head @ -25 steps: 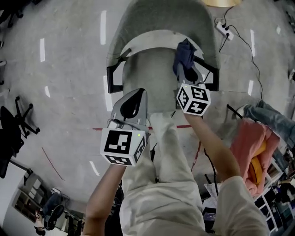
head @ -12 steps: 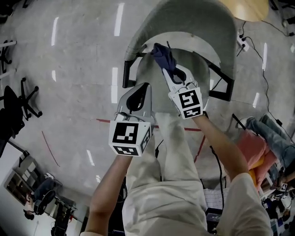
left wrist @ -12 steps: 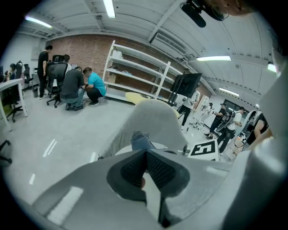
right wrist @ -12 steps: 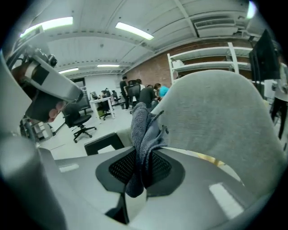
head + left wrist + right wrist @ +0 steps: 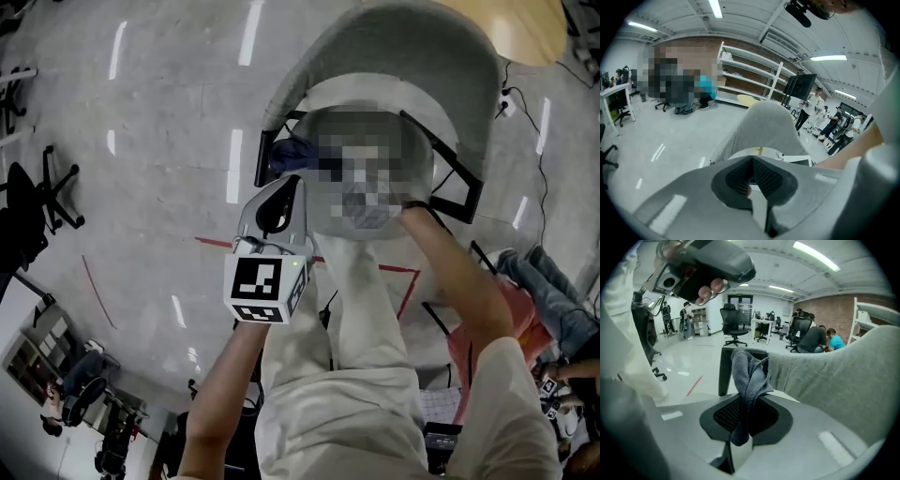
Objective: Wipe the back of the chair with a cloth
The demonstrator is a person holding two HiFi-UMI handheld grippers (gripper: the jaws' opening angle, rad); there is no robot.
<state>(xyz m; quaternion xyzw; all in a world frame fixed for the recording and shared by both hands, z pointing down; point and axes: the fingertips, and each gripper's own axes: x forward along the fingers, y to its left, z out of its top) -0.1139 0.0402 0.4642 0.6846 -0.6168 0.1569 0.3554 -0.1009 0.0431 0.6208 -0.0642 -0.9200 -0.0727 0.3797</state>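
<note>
The chair has a curved grey fabric back [image 5: 394,56] that wraps round its pale seat; in the right gripper view the back [image 5: 834,376] fills the right side. A dark blue cloth [image 5: 292,150] rests against the inner left end of the back. My right gripper [image 5: 743,423] is shut on the cloth [image 5: 747,376], which bunches up above the jaws. In the head view a mosaic patch hides this gripper. My left gripper [image 5: 272,211] hangs in front of the seat's left side, shut with nothing in it, and points at the back [image 5: 764,124].
Black armrest frames [image 5: 450,183] flank the seat, one [image 5: 724,366] close to the cloth. A black office chair [image 5: 37,202] stands far left. A cable [image 5: 525,112] runs on the floor at right, near pink clothing [image 5: 511,300]. Red tape [image 5: 211,244] marks the floor.
My right gripper has carried the cloth from the right side of the chair's back across to its left end. The left gripper has barely moved.
</note>
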